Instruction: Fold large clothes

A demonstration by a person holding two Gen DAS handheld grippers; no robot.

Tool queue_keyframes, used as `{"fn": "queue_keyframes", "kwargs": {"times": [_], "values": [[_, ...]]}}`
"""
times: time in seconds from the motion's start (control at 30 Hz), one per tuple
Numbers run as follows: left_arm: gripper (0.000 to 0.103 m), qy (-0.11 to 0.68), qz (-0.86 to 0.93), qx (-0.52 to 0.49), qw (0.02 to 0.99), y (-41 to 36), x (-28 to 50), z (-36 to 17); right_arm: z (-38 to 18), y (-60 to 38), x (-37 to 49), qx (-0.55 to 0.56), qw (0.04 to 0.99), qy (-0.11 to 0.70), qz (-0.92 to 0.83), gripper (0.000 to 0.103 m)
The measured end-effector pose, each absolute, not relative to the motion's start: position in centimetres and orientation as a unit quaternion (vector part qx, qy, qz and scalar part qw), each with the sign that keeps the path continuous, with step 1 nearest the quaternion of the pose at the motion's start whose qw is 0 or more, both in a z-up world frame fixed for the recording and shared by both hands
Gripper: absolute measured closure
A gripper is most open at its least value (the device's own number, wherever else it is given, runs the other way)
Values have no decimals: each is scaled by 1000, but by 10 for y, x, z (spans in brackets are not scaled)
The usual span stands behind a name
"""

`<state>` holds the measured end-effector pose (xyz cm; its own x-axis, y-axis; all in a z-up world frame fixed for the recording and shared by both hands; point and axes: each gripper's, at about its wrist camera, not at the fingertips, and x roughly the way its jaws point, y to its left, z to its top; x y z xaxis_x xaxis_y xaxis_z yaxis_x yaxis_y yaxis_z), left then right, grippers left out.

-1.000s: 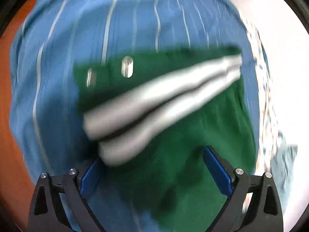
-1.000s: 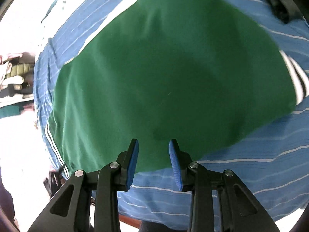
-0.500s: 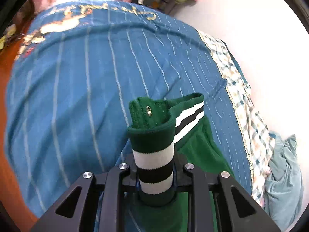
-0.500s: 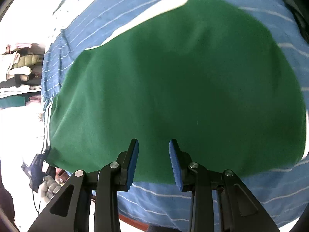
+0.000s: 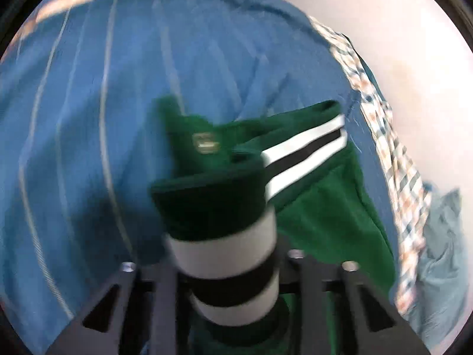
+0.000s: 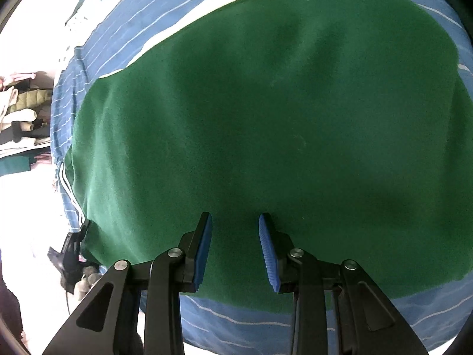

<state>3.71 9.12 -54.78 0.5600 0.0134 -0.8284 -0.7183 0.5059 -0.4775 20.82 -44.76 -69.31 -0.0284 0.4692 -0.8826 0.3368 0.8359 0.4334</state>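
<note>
1. A green garment [image 6: 266, 124] lies spread on a blue striped bedsheet [image 5: 97, 94] covering a bed.
2. The left tongs [image 5: 227, 269] are clamped on the garment's ribbed band [image 5: 224, 254], green with white and black stripes, lifted and bunched above the sheet.
3. From that grip the band runs up and to the right, towards the bed's checked edge [image 5: 393, 153].
4. The right tongs [image 6: 235, 248] hover partly open over the flat green cloth, near its lower hem, holding nothing.
5. The cloth's long axis runs left to right in the right wrist view.
</note>
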Motion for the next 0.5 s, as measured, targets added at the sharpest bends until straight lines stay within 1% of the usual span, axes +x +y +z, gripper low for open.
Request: {"fn": "queue_keyframes", "kwargs": {"times": [0.13, 0.23, 0.3, 0.4, 0.43, 0.5], "values": [[84, 380, 237, -403, 798, 95, 45, -497, -684, -431, 217, 272, 659, 699, 60, 68], [84, 367, 225, -365, 826, 103, 54, -459, -707, -407, 227, 249, 649, 716, 61, 70], [84, 371, 203, -344, 838, 102, 64, -443, -717, -385, 237, 204, 663, 717, 67, 69], [84, 384, 191, -256, 866, 79, 86, -423, -704, -379, 242, 179, 654, 733, 55, 68], [84, 384, 186, -226, 876, 66, 91, -412, -697, -384, 240, 190, 651, 732, 60, 68], [84, 379, 170, -198, 888, 48, 95, -396, -669, -412, 226, 223, 661, 714, 52, 68]]}}
